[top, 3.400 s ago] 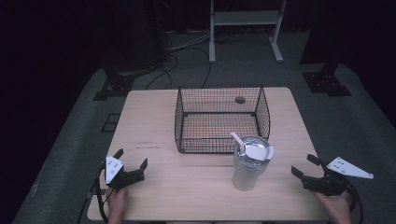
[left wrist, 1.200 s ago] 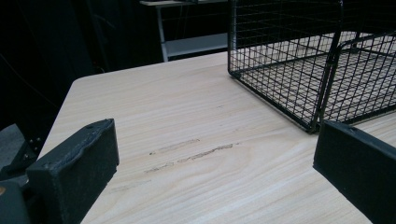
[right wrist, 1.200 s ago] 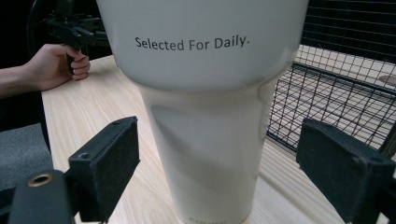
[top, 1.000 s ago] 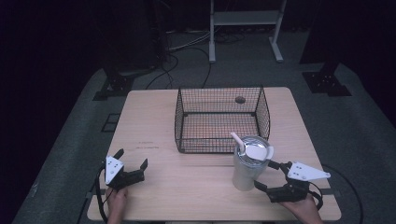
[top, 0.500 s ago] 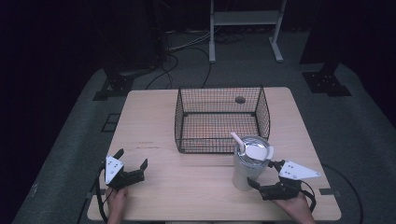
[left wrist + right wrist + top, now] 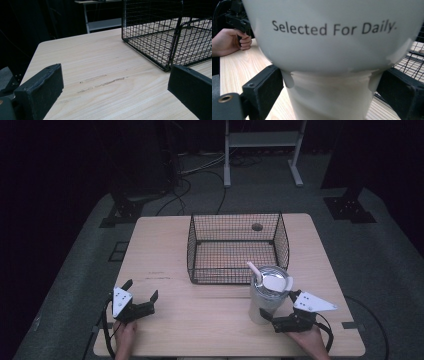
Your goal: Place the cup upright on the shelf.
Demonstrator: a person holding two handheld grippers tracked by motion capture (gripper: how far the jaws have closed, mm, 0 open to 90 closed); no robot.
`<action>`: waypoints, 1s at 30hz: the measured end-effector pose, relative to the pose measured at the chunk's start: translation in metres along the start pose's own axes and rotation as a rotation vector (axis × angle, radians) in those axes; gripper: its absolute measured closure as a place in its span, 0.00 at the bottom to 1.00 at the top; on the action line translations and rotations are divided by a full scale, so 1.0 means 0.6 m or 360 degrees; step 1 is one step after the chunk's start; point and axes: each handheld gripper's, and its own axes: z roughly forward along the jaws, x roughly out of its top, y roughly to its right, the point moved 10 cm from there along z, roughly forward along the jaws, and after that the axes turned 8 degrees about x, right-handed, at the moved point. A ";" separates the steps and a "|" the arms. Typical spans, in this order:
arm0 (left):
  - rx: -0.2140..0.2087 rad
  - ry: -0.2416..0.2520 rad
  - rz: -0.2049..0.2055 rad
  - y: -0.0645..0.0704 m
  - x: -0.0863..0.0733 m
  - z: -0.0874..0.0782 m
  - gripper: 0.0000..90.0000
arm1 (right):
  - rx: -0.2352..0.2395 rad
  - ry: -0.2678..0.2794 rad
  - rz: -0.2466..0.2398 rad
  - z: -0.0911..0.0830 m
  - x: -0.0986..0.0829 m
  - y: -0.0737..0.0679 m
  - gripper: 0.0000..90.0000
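The pale wooden table [image 6: 210, 320] carries a black wire mesh basket [image 6: 235, 247] toward its far side. Just in front of the basket's near right corner stands the tall white lidded tumbler [image 6: 267, 292], upright, printed "Selected For Daily." The right gripper [image 6: 284, 319] has its jaws spread on either side of the tumbler's narrow base; they seem just short of touching, though that is hard to judge. The left gripper [image 6: 141, 301] rests spread wide near the table's left front corner.
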 end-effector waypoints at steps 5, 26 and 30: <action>-0.0001 0.0001 -0.0001 0.000 0.000 0.000 0.00 | -0.0008 0.0012 0.0003 0.007 0.000 0.001 0.08; -0.0002 0.0003 -0.0002 0.000 0.000 0.000 0.00 | -0.0025 0.0064 -0.0007 0.031 0.003 0.004 0.08; -0.0003 0.0004 -0.0002 0.000 0.000 0.000 0.00 | -0.0022 0.0067 -0.0020 0.030 0.004 0.004 0.09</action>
